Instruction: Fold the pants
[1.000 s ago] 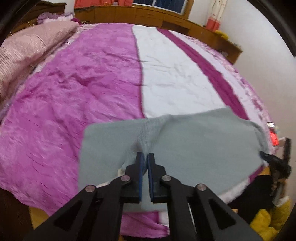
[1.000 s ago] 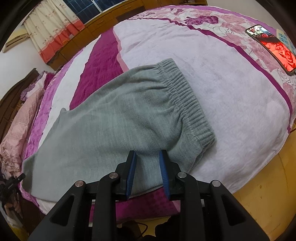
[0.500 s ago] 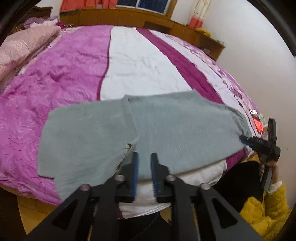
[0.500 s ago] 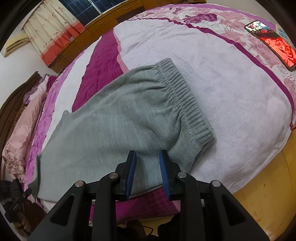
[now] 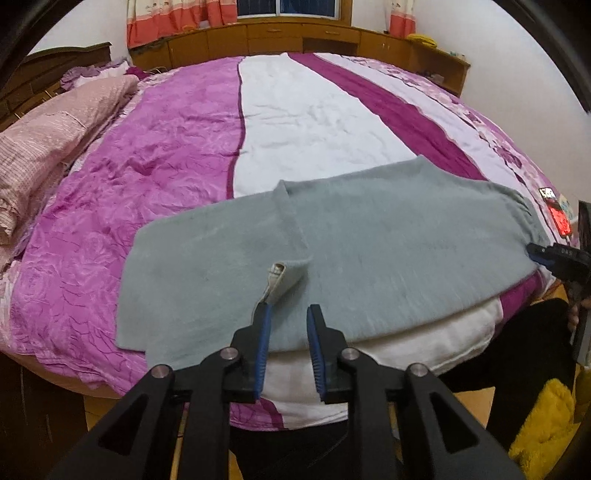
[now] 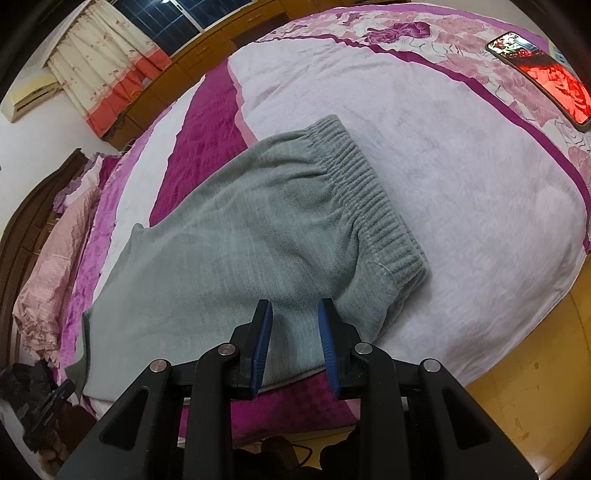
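Pants (image 5: 388, 236) tag (image 5: 275, 282), text prob. unreadable

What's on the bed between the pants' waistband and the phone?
Nothing: in the right wrist view only bare bedspread lies between the waistband and the phone.

Grey fleece pants (image 5: 369, 240), folded lengthwise, flat along bed's near edge, ribbed waistband rightward.

Bed (image 5: 166, 155) being covered in purple-and-white bedding; wooden cabinets (image 5: 280, 38) being lined along white wall; window (image 5: 288, 7) (dark outside) being flanked by orange-hemmed curtains (image 5: 166, 18).
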